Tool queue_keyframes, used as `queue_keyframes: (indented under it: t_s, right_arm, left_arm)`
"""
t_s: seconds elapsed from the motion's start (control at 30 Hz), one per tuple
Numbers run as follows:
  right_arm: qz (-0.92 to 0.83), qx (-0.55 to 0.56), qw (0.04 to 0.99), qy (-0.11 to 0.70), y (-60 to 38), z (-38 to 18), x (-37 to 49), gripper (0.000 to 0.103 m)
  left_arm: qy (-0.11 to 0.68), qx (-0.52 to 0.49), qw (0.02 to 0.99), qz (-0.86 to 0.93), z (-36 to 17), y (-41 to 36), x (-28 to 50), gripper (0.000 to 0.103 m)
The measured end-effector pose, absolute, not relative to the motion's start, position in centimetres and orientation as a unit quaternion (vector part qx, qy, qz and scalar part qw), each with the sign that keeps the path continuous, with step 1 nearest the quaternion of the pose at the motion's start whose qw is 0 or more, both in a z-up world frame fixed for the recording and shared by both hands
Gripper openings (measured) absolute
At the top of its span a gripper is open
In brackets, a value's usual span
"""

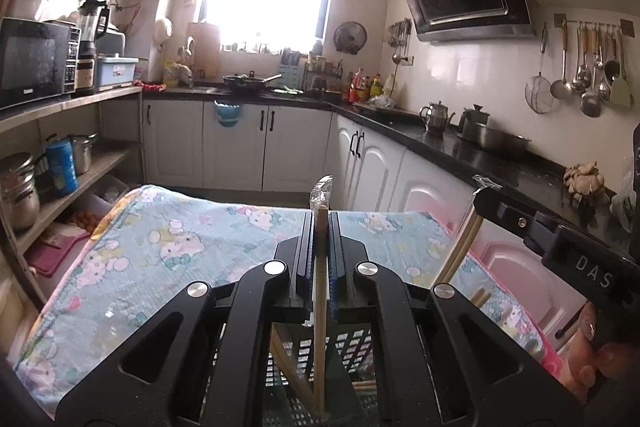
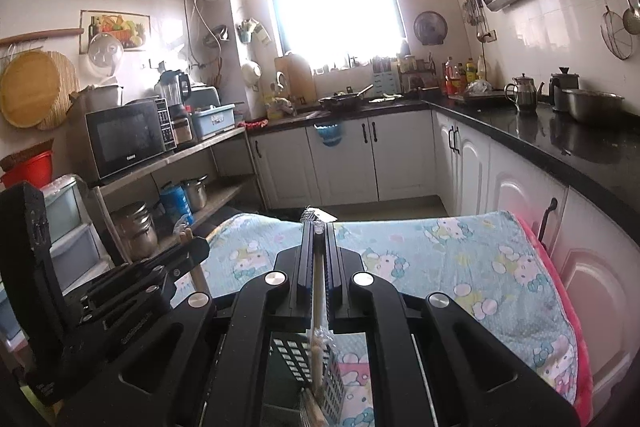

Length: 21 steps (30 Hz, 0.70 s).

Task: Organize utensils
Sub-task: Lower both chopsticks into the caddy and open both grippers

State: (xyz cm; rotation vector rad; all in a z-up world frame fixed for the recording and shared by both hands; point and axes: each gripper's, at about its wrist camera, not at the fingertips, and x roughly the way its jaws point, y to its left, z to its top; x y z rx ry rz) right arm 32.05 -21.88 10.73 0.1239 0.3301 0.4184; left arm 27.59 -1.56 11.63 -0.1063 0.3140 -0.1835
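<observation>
My left gripper is shut on a pair of wooden chopsticks in clear plastic wrap, held upright, their lower ends in a black perforated basket under the jaws. My right gripper is shut on another wrapped pair of chopsticks, also upright over the black basket. In the left wrist view the right gripper stands to the right with its chopsticks hanging down. In the right wrist view the left gripper is at the left.
The basket rests on a table under a light blue cartoon-cat cloth, which also shows in the right wrist view. White cabinets and a black counter run along the right. Shelves with a microwave and pots stand at the left.
</observation>
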Motion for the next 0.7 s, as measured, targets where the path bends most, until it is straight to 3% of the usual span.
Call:
queue_keyframes:
  t_s: [0.4,0.53,0.63,0.7]
  right_arm:
    - [0.209,0.067,0.954,0.204,-22.5,9.1,31.4,0.005]
    - [0.209,0.074,0.952,0.211,-23.0,8.8,31.0,0.006]
    - [0.211,0.078,0.950,0.217,-23.2,8.8,30.7,0.006]
    - [0.210,0.076,0.949,0.220,-23.3,8.8,30.5,0.016]
  left_arm:
    - [0.177,-0.050,0.978,-0.095,10.4,-1.6,27.4,0.002]
    - [0.187,-0.058,0.976,-0.092,10.1,-1.2,27.1,0.017]
    - [0.194,-0.062,0.975,-0.091,9.9,-0.9,26.9,0.020]
    - [0.195,-0.064,0.975,-0.090,9.9,-0.8,26.6,0.024]
